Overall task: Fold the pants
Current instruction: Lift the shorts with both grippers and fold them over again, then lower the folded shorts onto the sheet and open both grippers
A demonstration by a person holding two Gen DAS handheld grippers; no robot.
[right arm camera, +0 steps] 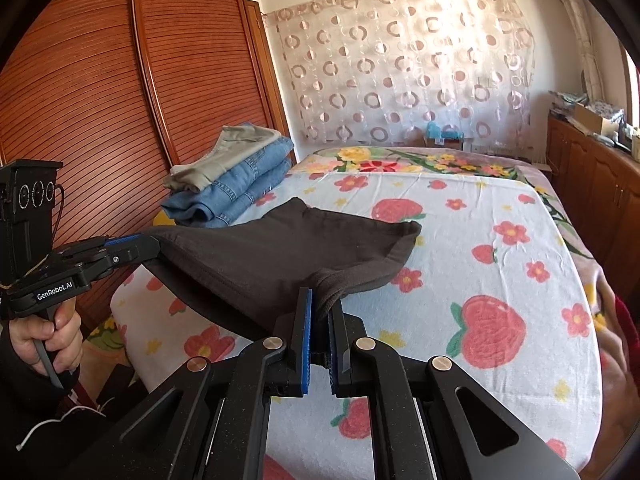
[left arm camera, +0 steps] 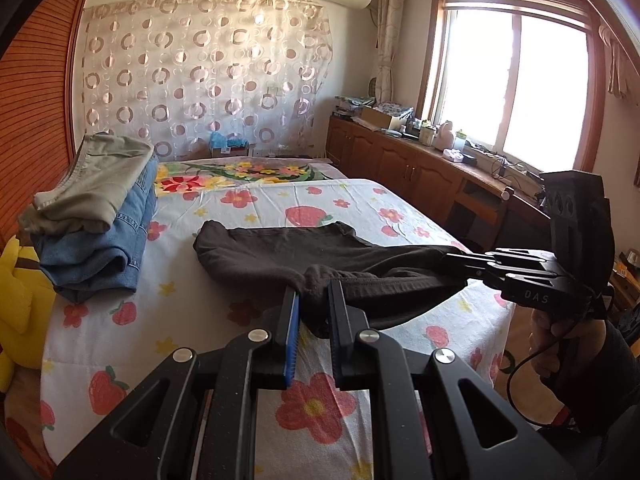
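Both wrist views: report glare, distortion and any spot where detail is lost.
Left wrist view: the window is blown out white, nothing visible outside; straight edges bow under the fisheye; dark corners vignette. Right wrist view: even light, the wardrobe curves strongly; the dark pants read nearly flat black, folds hard to trace; the right gripper in the foreground looks sharp.

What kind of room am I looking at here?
Most likely a home bedroom: a bed under a strawberry-print cover, a slatted wooden wardrobe beside it, and a stack of folded clothes on the bed.
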